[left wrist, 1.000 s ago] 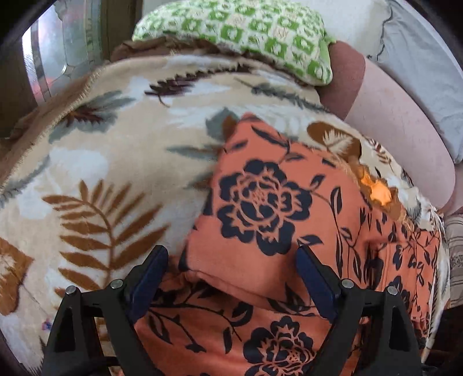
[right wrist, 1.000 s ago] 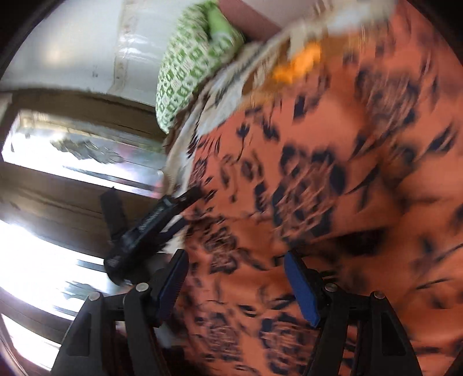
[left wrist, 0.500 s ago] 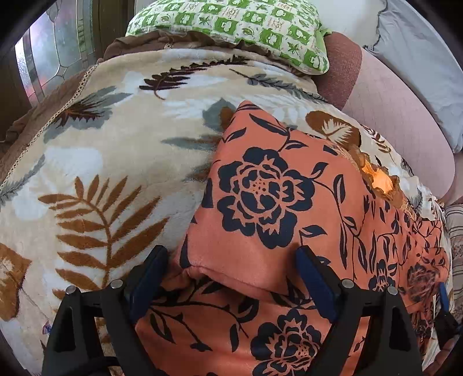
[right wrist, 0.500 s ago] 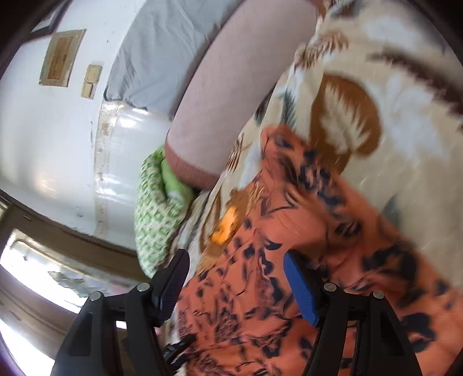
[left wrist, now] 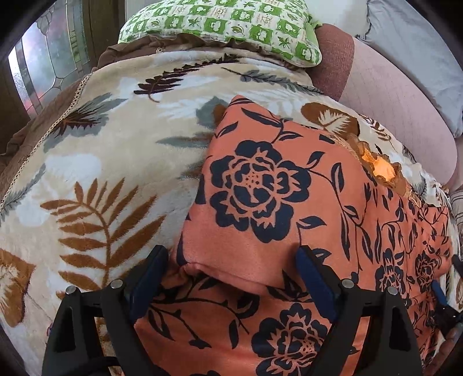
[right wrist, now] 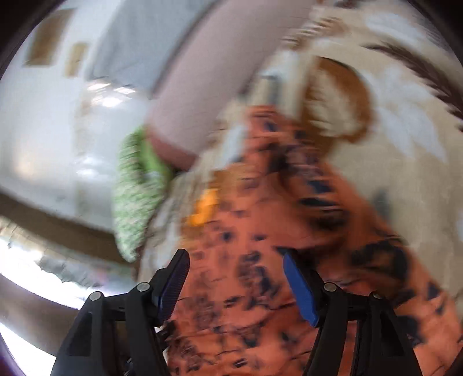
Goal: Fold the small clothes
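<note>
- Left gripper [left wrist: 231, 277] stands wide over the garment [left wrist: 260, 185]; pin the fold flat.
- Right gripper [right wrist: 235, 283], jaws closing with cloth between them, unpinched: catch 1 edge cleanly.

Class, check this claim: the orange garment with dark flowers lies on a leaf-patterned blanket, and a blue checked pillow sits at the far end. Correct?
Not quite. The pillow is green checked, not blue, as the left wrist view shows. The orange garment does lie on the leaf-patterned blanket.

A leaf-print blanket [left wrist: 110, 162] fills the left, a green checked pillow [left wrist: 225, 26] top centre, seemingly a pink bolster [left wrist: 399, 110] upper right.
</note>
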The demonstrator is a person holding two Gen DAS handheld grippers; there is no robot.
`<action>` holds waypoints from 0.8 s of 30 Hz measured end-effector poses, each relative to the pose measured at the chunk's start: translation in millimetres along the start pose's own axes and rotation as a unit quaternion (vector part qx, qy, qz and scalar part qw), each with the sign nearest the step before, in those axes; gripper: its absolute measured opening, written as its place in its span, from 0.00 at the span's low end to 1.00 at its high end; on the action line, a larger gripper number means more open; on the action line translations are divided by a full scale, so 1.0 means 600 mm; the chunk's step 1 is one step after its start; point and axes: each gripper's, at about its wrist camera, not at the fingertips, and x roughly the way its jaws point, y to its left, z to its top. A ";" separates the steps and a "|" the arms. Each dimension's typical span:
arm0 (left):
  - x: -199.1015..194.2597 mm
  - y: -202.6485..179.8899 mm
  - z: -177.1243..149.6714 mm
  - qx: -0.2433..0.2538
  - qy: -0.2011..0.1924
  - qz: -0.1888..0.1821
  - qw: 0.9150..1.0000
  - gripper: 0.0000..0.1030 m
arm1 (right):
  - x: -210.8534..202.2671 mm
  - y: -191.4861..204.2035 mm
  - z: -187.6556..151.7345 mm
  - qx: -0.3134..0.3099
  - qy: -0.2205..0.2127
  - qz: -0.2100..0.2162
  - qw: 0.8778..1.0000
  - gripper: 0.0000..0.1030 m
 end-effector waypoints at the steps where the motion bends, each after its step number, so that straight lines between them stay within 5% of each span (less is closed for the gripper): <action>1: 0.001 0.003 0.000 -0.002 0.001 0.001 1.000 0.87 | -0.004 -0.020 0.006 0.025 -0.009 -0.009 1.000 0.62; 4: -0.002 0.004 0.000 -0.007 -0.002 0.000 1.000 0.87 | -0.021 -0.037 0.014 0.052 -0.023 0.004 0.998 0.61; 9: -0.037 -0.015 0.001 0.012 -0.053 -0.019 0.998 0.87 | -0.067 -0.001 0.016 0.001 -0.078 0.057 0.995 0.64; 12: -0.044 -0.032 0.002 0.030 -0.068 -0.028 0.997 0.87 | -0.047 0.006 0.012 -0.008 -0.051 0.071 0.996 0.64; 16: -0.006 -0.045 -0.003 0.057 -0.026 0.023 0.998 0.87 | 0.005 -0.037 0.014 0.035 0.007 -0.020 0.999 0.58; 24: -0.030 -0.042 -0.007 0.039 -0.055 -0.004 0.998 0.87 | -0.036 0.003 0.014 -0.018 -0.043 0.036 0.998 0.59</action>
